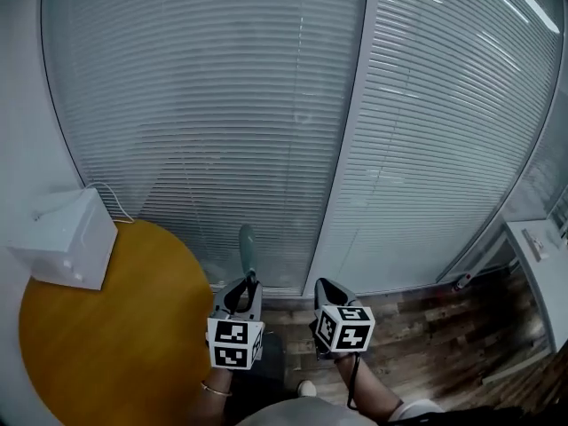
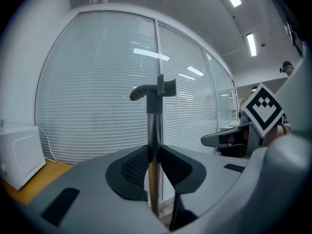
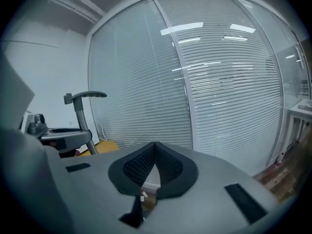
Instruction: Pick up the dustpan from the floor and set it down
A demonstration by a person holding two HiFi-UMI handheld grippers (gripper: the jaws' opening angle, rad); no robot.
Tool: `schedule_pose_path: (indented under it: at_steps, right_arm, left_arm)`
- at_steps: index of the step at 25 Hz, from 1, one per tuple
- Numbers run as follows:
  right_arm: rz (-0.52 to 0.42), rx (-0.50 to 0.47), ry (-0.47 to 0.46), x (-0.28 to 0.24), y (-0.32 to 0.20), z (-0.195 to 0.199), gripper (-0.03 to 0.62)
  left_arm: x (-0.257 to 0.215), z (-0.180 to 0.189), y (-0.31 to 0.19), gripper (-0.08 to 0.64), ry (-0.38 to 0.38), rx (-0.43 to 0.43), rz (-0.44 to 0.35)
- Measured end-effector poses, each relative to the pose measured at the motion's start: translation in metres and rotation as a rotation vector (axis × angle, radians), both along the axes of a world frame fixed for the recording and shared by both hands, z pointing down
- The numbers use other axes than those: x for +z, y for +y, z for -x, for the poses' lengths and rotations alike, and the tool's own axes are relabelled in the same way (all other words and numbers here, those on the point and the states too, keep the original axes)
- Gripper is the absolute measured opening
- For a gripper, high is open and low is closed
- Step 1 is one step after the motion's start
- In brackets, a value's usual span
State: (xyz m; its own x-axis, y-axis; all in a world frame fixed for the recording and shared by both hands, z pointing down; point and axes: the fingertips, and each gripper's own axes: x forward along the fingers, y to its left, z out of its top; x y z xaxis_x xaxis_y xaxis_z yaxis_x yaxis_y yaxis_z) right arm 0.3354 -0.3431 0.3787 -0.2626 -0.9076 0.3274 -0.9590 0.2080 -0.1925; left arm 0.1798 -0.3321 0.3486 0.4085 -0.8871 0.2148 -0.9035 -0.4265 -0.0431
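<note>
- The left tool (image 2: 155, 152) is pinching the dustpan's handle (image 2: 155, 126), a slim metal pole that stands upright between its two pads. The dark hooked grip on top rises well above the jaws.
- In the head view the same grip (image 1: 247, 242) sticks up just beyond the left tool, in front of the window blinds (image 1: 222, 105).
- No view clearly shows the pan at the lower end of the pole. A dark shape lies below the left tool in the head view, but I cannot tell whether it is the pan or whether it touches the floor (image 1: 444, 327).
- The right tool (image 3: 155, 152) has its pads pressed together with nothing between them. It is held just beside the left one, apart from the pole.
- A round orange tabletop (image 1: 106, 344) carrying a white box (image 1: 67, 238) stands to the left, near the pole.
- As I judge it, the pick-up is done and the step in hand is carrying the dustpan by its handle. Setting it down is not yet done.
- The next move calls for lowering the pole straight until the pan rests flat on the floor. The left pads should spread only once the dustpan stands or leans steadily.
- The main risk is that the tall, thin handle tips over on release.
</note>
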Motion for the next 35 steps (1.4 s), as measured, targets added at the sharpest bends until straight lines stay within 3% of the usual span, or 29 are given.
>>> schedule_pose_path:
  at_steps: [6,12,35]
  right_arm:
    - [-0.058,-0.087,0.099,-0.005,-0.053,-0.008,0.032]
    - [-0.046,-0.154,0.068,-0.003,-0.086,-0.007,0.032]
    - [0.056,-0.042,0.040,0.058,-0.148,-0.013,0.032]
  left_arm:
    - [0.008,0.001,-0.033,0.086,-0.016,-0.115,0.016]
    - [0.009,-0.005,-0.056,0.086,-0.020,-0.177,0.016]
    - [0.064,-0.021,-0.137,0.086,-0.018,-0.089,0.097]
